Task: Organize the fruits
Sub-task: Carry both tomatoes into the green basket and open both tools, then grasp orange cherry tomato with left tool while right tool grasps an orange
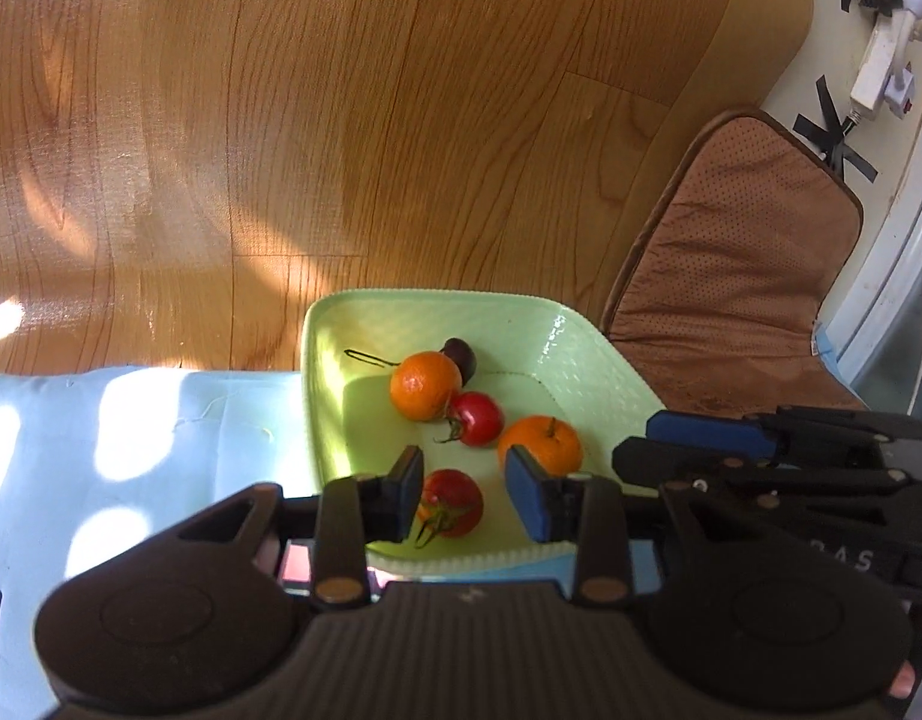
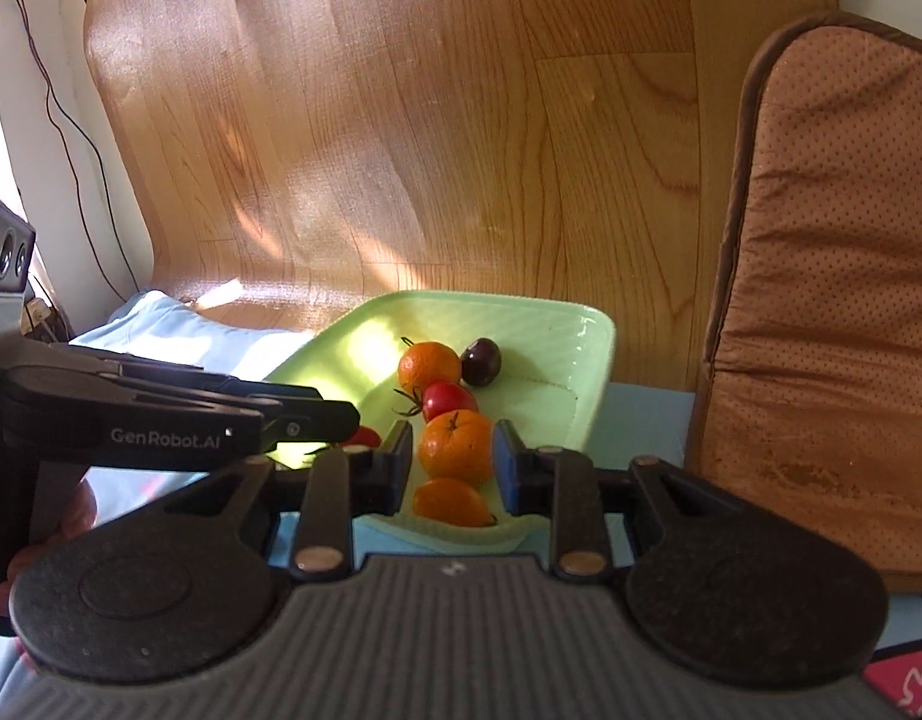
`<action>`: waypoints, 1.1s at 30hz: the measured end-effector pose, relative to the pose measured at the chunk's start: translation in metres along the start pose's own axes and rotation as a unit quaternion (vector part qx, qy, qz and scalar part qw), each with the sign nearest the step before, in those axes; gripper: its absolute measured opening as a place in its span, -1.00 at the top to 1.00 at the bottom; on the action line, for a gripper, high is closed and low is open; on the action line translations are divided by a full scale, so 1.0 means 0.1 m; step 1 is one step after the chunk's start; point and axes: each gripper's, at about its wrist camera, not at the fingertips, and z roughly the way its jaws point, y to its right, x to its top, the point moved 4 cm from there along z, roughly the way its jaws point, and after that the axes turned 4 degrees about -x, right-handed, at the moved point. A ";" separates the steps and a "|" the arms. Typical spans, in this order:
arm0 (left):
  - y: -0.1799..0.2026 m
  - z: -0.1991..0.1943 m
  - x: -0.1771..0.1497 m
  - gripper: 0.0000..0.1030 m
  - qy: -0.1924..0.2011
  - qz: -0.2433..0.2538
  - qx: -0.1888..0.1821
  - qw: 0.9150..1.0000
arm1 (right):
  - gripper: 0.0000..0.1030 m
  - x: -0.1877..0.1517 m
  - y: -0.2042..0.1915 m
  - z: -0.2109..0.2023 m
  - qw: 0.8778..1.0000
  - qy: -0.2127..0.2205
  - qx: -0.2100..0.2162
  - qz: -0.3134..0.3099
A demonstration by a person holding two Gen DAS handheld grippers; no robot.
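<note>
Left wrist view, item list: green tray (image 1: 341, 324) on pale blue cloth (image 1: 161, 420), holding two oranges, two red tomatoes, one dark plum (image 1: 461, 356). Your left gripper (image 1: 463, 495) hovers with its jaws parted and empty, framing the near tomato (image 1: 452, 501), probably as the next pick. Right wrist view adds a third orange (image 2: 452, 501) at the tray's near rim, unseen from the left. Your right gripper (image 2: 452, 468) is likewise parted and empty, bracketing the middle orange (image 2: 455, 444). Brown cushion (image 2: 820, 300) sits beside the tray.

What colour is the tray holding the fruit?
Pale mint green, glossy; the tray shows best in the left wrist view.
</note>
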 end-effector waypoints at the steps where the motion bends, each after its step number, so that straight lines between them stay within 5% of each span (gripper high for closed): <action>1: 0.00 -0.07 0.00 0.39 0.004 -0.003 -0.002 1.000 | 0.38 0.00 0.01 -0.07 1.000 0.006 0.001 0.005; 7: 0.05 -0.72 -0.15 0.35 0.042 -0.009 -0.023 0.999 | 0.38 -0.20 0.03 -0.55 0.999 0.024 0.014 0.024; 14: 0.14 -1.18 -0.74 0.29 0.047 -0.015 -0.033 0.998 | 0.38 -0.74 -0.06 -0.98 0.999 0.025 0.010 0.025; 19: 0.16 -1.19 -1.08 0.28 0.029 -0.043 -0.041 0.998 | 0.31 -1.02 -0.10 -1.01 1.000 0.003 0.005 0.029; 21: 0.23 -1.15 -1.14 0.22 0.025 -0.035 -0.037 0.998 | 0.03 -1.04 -0.12 -0.98 1.000 0.002 -0.005 0.020; 31: 0.47 -0.88 -1.29 0.05 0.012 0.024 0.006 1.000 | 0.04 -1.02 -0.19 -0.72 1.000 -0.022 -0.008 -0.006; 33: 0.46 -0.84 -1.32 0.14 0.011 0.026 0.012 1.000 | 0.22 -1.04 -0.21 -0.69 1.000 -0.022 -0.014 -0.007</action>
